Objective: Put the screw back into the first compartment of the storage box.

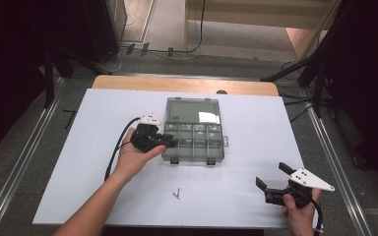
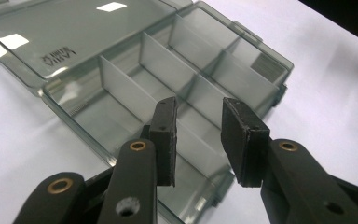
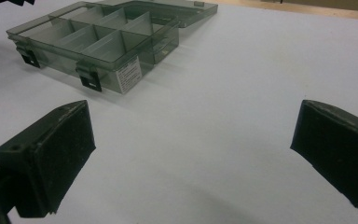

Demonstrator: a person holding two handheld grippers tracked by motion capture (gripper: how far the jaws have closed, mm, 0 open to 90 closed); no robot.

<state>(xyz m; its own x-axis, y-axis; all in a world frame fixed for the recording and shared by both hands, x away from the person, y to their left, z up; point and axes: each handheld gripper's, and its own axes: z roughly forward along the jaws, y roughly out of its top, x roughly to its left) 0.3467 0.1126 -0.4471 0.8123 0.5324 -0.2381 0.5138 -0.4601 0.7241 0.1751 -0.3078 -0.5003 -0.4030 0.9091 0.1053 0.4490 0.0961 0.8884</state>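
Your left claw (image 1: 170,141) hangs empty, jaws partly apart, over the left end of the open compartment box (image 1: 193,142) mid-worktop (image 1: 103,187), while your right claw (image 1: 270,179), spread wide and empty, sits well off toward the near right corner.

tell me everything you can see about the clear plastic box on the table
The plastic box is a smoky, see-through organiser lying flat on the white table, opened out. Its hinged lid lies back flat on the far side. Thin dividers split the tray into small compartments; those seen up close look empty. Two dark latches hang from the near wall, and a small white label sits on one side. The left hand-held gripper hovers over the tray's left end with a gap between its jaws, holding nothing.
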